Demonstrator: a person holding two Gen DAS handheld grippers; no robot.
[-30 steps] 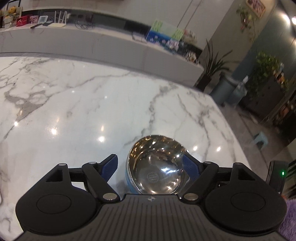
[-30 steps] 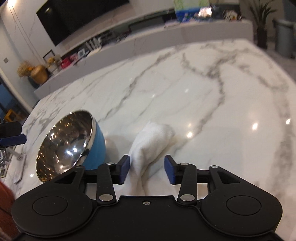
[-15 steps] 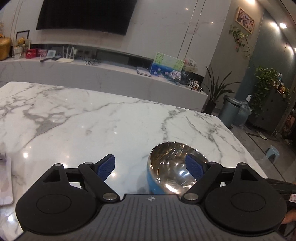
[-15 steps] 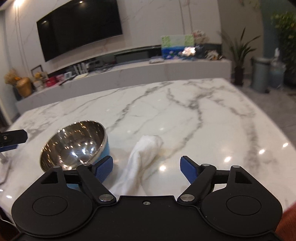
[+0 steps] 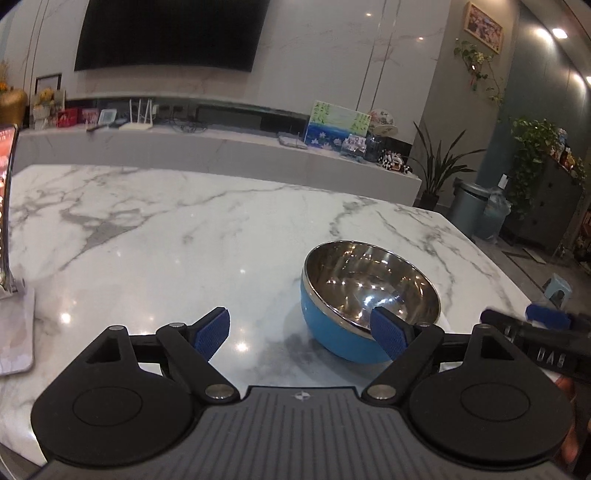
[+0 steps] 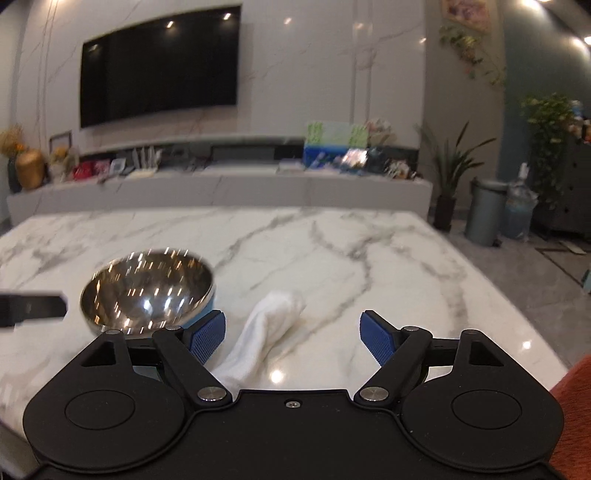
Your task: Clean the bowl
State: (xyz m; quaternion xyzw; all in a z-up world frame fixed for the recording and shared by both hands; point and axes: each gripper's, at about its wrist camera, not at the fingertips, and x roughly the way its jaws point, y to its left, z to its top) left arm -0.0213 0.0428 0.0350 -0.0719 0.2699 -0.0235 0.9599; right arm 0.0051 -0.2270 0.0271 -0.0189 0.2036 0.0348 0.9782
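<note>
A home's living room, by the look of it. Beyond the fingers (image 5: 218, 332) stretches a white marble table (image 5: 184, 240), and past that a big dark TV (image 5: 170, 33) hangs on a marble wall over a long low ledge (image 5: 221, 155) crowded with a router, framed pictures and knick-knacks. Off to the right stand potted plants (image 5: 443, 170), a bin (image 5: 467, 210) and a dark cabinet (image 5: 546, 206).

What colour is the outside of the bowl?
The bowl is blue outside, shiny steel inside; the left wrist view shows it best.
</note>
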